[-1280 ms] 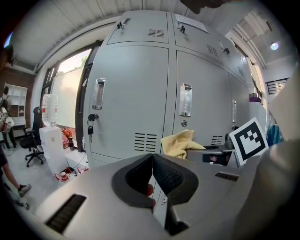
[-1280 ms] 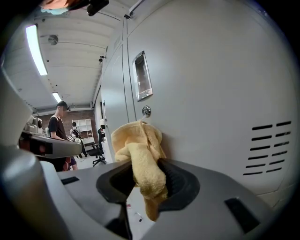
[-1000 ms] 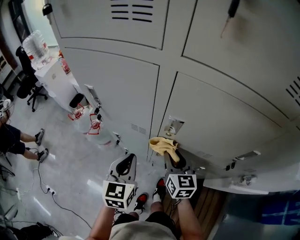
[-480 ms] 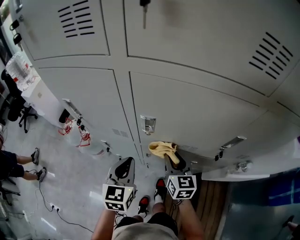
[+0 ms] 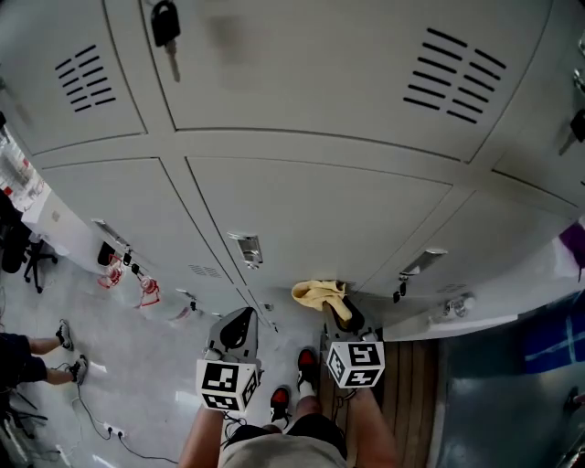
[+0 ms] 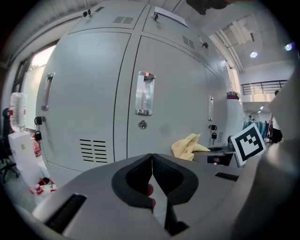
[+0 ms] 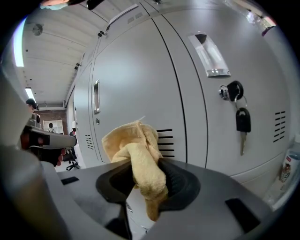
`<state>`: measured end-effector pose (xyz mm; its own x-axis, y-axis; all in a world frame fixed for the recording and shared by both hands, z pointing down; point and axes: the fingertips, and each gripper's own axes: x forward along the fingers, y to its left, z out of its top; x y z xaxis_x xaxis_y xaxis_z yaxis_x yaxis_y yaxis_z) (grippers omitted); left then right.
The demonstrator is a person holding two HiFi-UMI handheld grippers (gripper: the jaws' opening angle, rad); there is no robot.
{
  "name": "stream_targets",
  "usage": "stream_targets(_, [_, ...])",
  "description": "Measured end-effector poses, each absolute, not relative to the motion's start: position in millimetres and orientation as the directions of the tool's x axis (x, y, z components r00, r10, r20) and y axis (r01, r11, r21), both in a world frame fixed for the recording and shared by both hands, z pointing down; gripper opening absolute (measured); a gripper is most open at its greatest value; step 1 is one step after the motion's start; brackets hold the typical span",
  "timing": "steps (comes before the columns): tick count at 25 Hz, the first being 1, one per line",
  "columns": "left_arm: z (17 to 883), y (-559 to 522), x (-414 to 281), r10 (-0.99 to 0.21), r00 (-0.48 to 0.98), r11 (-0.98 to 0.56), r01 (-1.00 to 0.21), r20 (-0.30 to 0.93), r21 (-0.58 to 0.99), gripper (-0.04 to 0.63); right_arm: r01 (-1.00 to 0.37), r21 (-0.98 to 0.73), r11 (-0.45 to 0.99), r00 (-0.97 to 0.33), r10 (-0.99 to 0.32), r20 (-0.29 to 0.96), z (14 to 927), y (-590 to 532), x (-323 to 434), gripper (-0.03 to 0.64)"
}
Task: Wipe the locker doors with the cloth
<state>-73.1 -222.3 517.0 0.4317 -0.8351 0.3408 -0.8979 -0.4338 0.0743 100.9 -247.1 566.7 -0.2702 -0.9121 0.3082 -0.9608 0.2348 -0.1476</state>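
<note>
A wall of grey locker doors (image 5: 311, 210) fills the head view, and the same locker doors (image 7: 136, 84) face the right gripper view. My right gripper (image 5: 337, 312) is shut on a crumpled yellow cloth (image 5: 318, 293), which bunches out past the jaws close to a lower door. In the right gripper view the cloth (image 7: 138, 159) hangs between the pads. My left gripper (image 5: 236, 324) is shut with nothing in it, low and to the left of the right one. From the left gripper view the cloth (image 6: 187, 146) shows at the right, in front of the locker doors (image 6: 89, 93).
A key (image 5: 166, 26) hangs in an upper lock, another key (image 7: 242, 121) on a door to the right. Recessed handles (image 5: 247, 248) and vent slots (image 5: 452, 75) mark the doors. A water dispenser (image 6: 18, 136) stands at far left, cables lie on the floor, and a person's feet (image 5: 66, 352) show at left.
The head view has swung right and upward along the lockers, so upper doors and vents now show. Both grippers keep their places low in view, the cloth still held.
</note>
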Motion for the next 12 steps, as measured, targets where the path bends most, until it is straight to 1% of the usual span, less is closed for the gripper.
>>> stream_targets(7, [515,-227,-47,-0.809,0.484,-0.487,-0.870,0.334,0.080,0.023,-0.976,-0.140,0.166,-0.203,-0.927,0.315,567,-241,132,0.137])
stream_targets(12, [516,-229,-36,-0.798,0.501,-0.506,-0.859,0.336,0.080,0.023,-0.979,-0.143,0.143,-0.182,-0.931,0.316,568,-239,144,0.137])
